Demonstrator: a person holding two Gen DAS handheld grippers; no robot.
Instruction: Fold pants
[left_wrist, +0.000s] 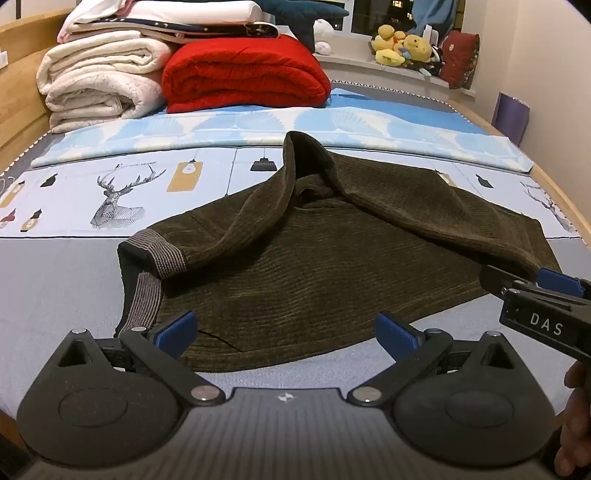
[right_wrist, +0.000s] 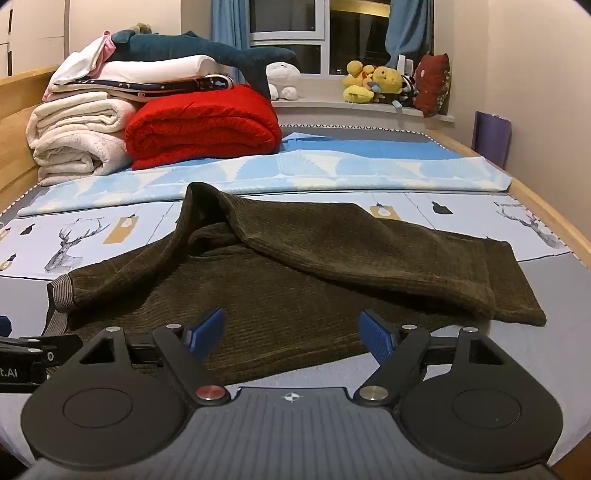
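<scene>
The pants (left_wrist: 325, 266), dark brown corduroy, lay across the near half of the bed (left_wrist: 55, 295), partly folded: one leg was doubled back over the body and rose in a loose hump toward the bed's middle. The striped grey cuffs (left_wrist: 162, 258) lay toward the left edge of the bed; the lower cuff was partly hidden behind the left hand-held gripper (left_wrist: 284, 332). That gripper's jaws stood wide apart with nothing between the pads, hovering over the near hem of the pants. The right hand-held gripper (right_wrist: 291, 338) was likewise open and empty, over the near edge of the cloth; whether either touched the fabric could not be determined. In the left wrist view the right unit entered from the right margin, cut off, with part of a hand (left_wrist: 576, 424) at the frame edge. At the far left corner of the bed sat a red blanket (left_wrist: 243, 74) beside stacked white bedding (left_wrist: 99, 81). Plush toys (right_wrist: 373, 85) on the window sill were too small to identify fully.
</scene>
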